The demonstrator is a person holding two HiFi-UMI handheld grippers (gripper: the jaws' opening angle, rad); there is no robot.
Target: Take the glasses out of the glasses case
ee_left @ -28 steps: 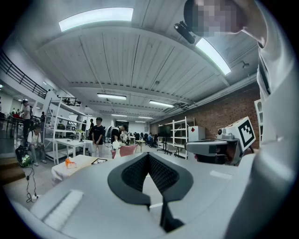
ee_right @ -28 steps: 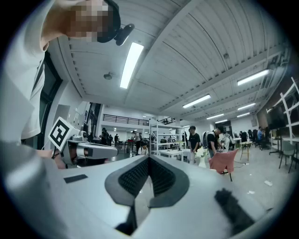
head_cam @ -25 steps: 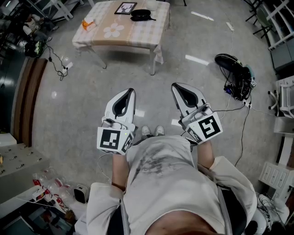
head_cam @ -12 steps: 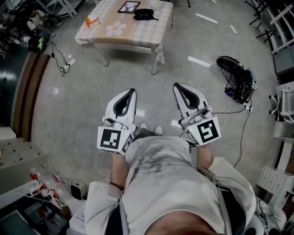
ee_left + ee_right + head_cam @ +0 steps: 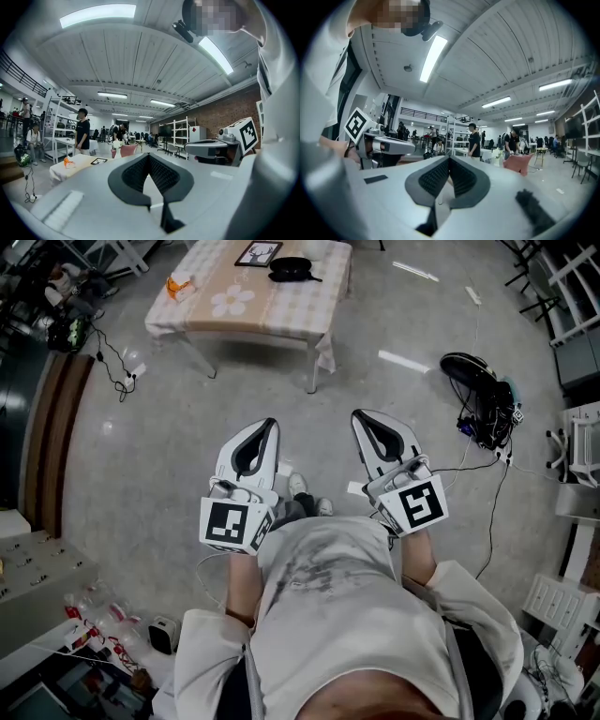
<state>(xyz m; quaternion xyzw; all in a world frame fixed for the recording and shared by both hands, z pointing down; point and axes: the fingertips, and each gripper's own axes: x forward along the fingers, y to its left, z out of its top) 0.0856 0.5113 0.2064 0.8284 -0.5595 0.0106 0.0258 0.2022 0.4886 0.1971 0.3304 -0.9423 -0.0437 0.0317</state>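
Head view: left tongs (image 5: 262, 427), right tongs (image 5: 364, 418) clenched on nothing, carried at waist, well apart from counter (image 5: 281, 310) bearing dark glasses case (image 5: 291, 269) at far edge; probably approach carriage, nothing within reach.

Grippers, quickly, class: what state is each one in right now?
Left gripper: shut, nothing between its jaws.
Right gripper: shut, nothing between its jaws.

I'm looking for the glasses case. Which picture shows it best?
The head view: it looks down on the black case lying on the far table. The left gripper view shows that table, but no case I can make out. The right gripper view doesn't show it.
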